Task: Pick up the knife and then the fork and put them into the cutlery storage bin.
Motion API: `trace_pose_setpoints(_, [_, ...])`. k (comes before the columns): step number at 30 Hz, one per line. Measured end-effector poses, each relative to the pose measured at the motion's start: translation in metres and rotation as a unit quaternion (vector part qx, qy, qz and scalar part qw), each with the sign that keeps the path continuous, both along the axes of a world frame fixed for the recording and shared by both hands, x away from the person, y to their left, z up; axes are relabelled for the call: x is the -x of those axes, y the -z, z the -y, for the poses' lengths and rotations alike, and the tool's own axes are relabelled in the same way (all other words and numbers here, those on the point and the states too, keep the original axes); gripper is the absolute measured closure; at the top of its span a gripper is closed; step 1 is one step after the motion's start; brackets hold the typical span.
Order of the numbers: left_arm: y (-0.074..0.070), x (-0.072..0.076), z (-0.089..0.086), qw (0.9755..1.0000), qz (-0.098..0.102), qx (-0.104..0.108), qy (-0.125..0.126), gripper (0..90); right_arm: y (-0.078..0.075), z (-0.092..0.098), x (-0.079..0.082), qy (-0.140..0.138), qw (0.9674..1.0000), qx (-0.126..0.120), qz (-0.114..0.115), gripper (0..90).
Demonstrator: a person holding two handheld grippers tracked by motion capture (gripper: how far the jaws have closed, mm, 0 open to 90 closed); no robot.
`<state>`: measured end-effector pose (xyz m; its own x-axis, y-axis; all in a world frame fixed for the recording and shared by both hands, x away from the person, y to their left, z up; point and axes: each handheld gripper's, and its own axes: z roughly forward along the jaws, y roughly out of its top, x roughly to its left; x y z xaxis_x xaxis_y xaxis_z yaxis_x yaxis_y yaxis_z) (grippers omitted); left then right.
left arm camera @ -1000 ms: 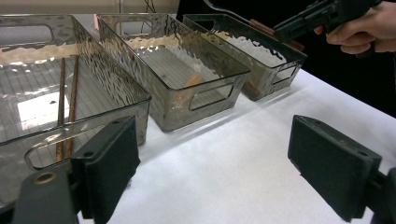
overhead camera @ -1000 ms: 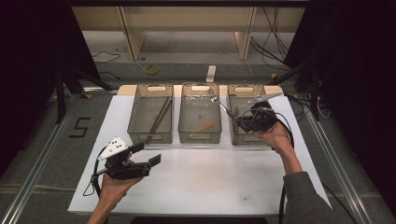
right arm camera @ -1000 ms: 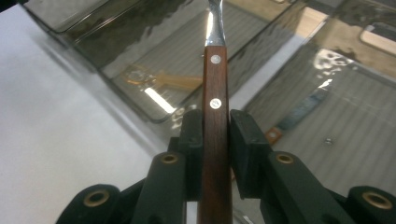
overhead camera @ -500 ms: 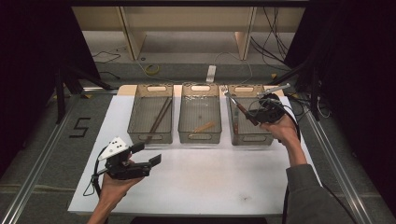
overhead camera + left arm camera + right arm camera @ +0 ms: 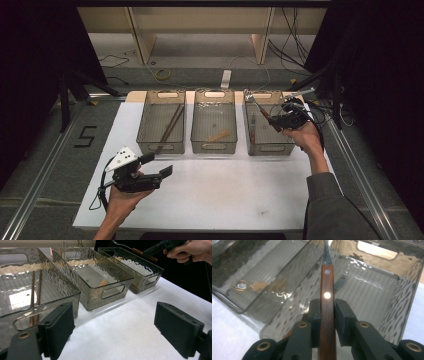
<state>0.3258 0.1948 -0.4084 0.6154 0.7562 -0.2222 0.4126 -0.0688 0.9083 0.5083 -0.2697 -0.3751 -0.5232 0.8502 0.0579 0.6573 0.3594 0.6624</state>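
My right gripper (image 5: 274, 121) is shut on the wooden handle of a metal utensil (image 5: 257, 107), held above the right clear bin (image 5: 272, 149). Its pads press both sides of the riveted handle (image 5: 327, 315), and the metal end points toward the bin's far side. A second utensil (image 5: 340, 282) lies on that bin's floor. My left gripper (image 5: 159, 164) hovers open over the white table's front left with nothing between its pads (image 5: 60, 325). The left gripper view has the right gripper (image 5: 160, 246) at its top right.
Three clear bins stand in a row at the back of the white table (image 5: 225, 195). The left bin (image 5: 161, 146) holds brown chopsticks (image 5: 170, 127). The middle bin (image 5: 214, 147) holds a small wooden piece (image 5: 219, 136). Cables and rails run beyond the table's edges.
My right gripper has carried the utensil to the right and slightly back over the right bin. The left gripper has stayed put.
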Motion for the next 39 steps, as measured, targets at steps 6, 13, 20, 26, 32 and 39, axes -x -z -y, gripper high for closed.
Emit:
trace_pose_setpoints(6, [0.000,0.000,0.000,1.0000,0.000,0.000,0.000,15.6,0.004,0.002,-0.002,0.009,0.9999,0.009,-0.005,76.6])
trace_pose_setpoints(13, [0.000,0.000,0.000,1.0000,0.000,0.000,0.001,15.6,0.008,0.000,-0.005,0.013,0.9997,0.018,-0.011,76.5])
trace_pose_setpoints(20, [0.000,0.000,0.000,1.0000,0.000,0.000,0.000,15.6,0.012,-0.002,-0.007,0.024,0.9993,0.025,-0.013,76.5])
trace_pose_setpoints(26, [0.000,0.000,0.000,1.0000,0.001,-0.001,0.001,15.6,0.016,-0.004,-0.010,0.030,0.9989,0.029,-0.020,76.0])
trace_pose_setpoints(32, [0.000,0.000,0.000,1.0000,0.000,-0.001,0.001,15.6,0.019,-0.007,-0.013,0.032,0.9989,0.012,-0.031,52.4])
trace_pose_setpoints(39, [0.000,0.000,0.000,1.0000,0.001,-0.001,0.001,15.6,0.012,-0.010,-0.006,0.019,0.9996,0.004,-0.021,44.8])
